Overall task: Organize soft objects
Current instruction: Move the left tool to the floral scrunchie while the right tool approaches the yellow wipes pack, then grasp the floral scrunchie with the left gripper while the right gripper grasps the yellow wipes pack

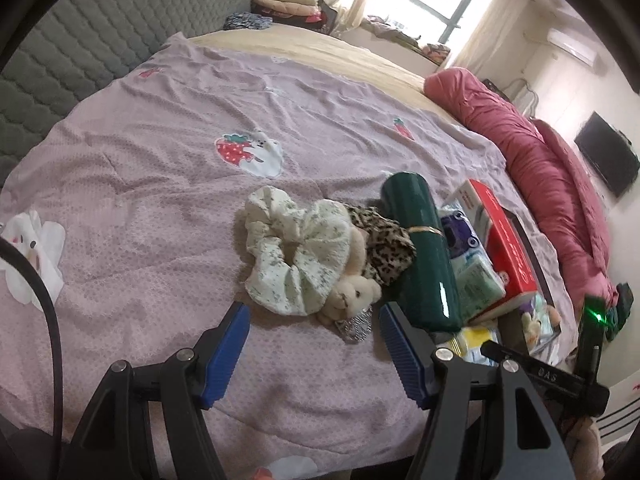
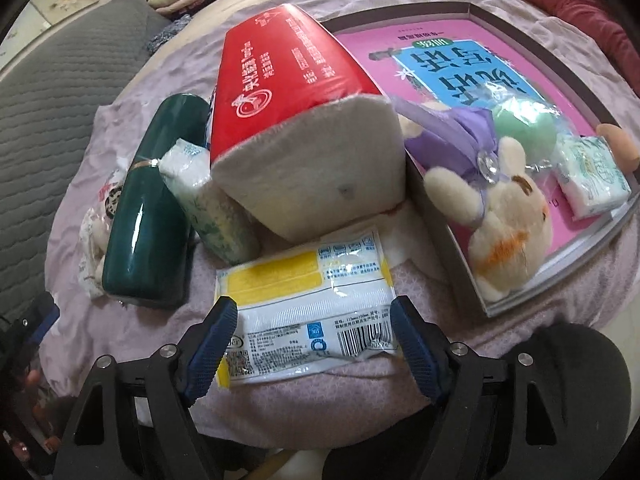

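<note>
wide shot first: a bed under a lilac strawberry-print blanket, and on its near edge a shallow grey box tray with a pink book cover lying flat in the bottom. that tray looks like the collection point, and it's partly filled. inside it sit a plush rabbit in a purple dress, a green ball in clear wrap and a small tissue pack.

outside the tray, plenty left. biggest is the red tissue pack, leaning up against the tray's left wall. beside it a glossy dark green case, hard-looking, so probably not one for sorting. wedged between those two, a green-patterned tissue pack. in front, flat on the blanket, the yellow and white wipes packet.

right gripper is spread wide, blue pads either side of that wipes packet, nothing pinched yet. my call: that's the next pick.

over on the left, the left gripper is also spread apart and empty, hovering just short of a small heap: a floral scrunchie, a leopard-print fabric piece and a little beige teddy, all touching, the scrunchie draped over the teddy.

by my reckoning, under halfway: three in, six or so soft items still out.
</note>
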`<state>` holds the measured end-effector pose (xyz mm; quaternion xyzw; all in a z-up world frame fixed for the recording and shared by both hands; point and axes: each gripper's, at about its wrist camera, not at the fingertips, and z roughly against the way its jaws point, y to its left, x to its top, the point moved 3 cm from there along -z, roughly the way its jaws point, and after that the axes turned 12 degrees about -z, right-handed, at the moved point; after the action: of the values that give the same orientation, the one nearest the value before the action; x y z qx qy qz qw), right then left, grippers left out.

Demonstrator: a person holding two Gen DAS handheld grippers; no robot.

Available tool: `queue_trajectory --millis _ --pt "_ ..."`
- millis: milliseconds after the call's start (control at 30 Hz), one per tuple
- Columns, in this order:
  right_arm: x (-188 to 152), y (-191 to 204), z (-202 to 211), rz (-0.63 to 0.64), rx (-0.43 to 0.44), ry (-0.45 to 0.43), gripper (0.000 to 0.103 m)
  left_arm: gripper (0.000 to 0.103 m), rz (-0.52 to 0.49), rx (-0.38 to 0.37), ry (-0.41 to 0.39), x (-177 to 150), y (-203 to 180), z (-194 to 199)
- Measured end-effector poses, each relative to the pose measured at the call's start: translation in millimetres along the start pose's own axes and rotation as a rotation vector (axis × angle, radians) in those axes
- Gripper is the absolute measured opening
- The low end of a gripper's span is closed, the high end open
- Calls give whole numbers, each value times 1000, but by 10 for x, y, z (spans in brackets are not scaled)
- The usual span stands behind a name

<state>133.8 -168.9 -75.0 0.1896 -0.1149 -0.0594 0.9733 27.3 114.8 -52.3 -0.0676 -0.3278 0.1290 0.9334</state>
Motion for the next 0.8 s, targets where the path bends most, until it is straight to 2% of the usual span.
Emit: queue_trajectory --millis 100,300,467,800 --pt "-12 42 -17 19 0 3 85 68 20 2 1 26 65 -44" --pt "-77 254 -47 100 -1 1 86 68 20 14 15 93 102 -214" --pt "-90 430 -192 160 -46 18 96 68 51 17 32 136 179 -382" --pt "-143 672 -417 274 -189 7 102 68 40 24 46 165 191 -510"
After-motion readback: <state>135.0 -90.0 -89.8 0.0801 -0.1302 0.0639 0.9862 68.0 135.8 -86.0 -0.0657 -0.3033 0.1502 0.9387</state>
